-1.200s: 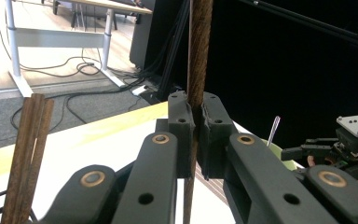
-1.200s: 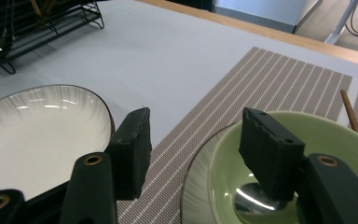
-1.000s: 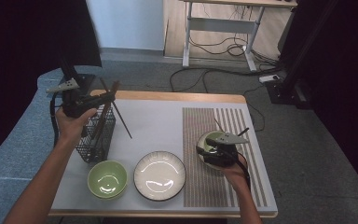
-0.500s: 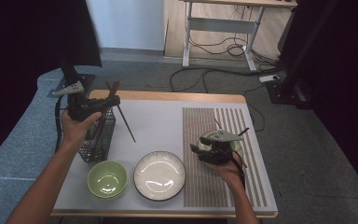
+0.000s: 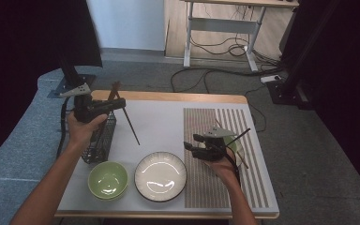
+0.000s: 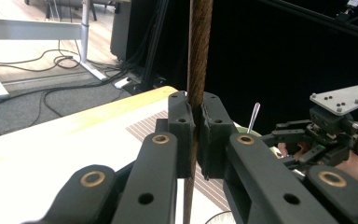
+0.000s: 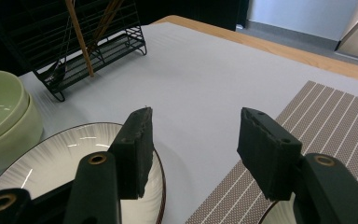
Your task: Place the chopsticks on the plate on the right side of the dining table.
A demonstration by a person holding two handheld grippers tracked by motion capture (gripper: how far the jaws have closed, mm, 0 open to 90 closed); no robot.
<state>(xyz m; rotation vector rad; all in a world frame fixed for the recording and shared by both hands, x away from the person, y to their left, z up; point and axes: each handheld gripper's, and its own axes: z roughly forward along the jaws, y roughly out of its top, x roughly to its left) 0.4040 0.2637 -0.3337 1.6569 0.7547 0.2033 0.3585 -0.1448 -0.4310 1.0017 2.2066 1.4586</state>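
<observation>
A wooden-edged table (image 5: 178, 97) with a pale top sits on grey carpet, a dark curtain at the side. The left gripper (image 6: 195, 122) has its jaws pressed tight on a brown chopstick (image 6: 198, 51), and its own view shows the stick upright between the pads, running off the top of the picture. From the high view, that gripper (image 5: 104, 107) hangs over the black wire rack (image 5: 99, 143) at the table's left edge, the chopstick (image 5: 129, 123) slanting down over the pale top beside it. The right gripper (image 7: 193, 140) stands spread with nothing between the pads (its view makes that plain). Out from it, the same view gives the white plate (image 7: 70, 154) just below its jaws, a green bowl (image 7: 2, 116) beside that, and the rack (image 7: 81, 44) beyond with sticks leaning in it. The high view adds the striped mat (image 5: 211, 140) under the right hand (image 5: 222, 165), plus a second green bowl (image 5: 235, 146) on the mat, partly behind the gripper (image 5: 198, 142).
</observation>
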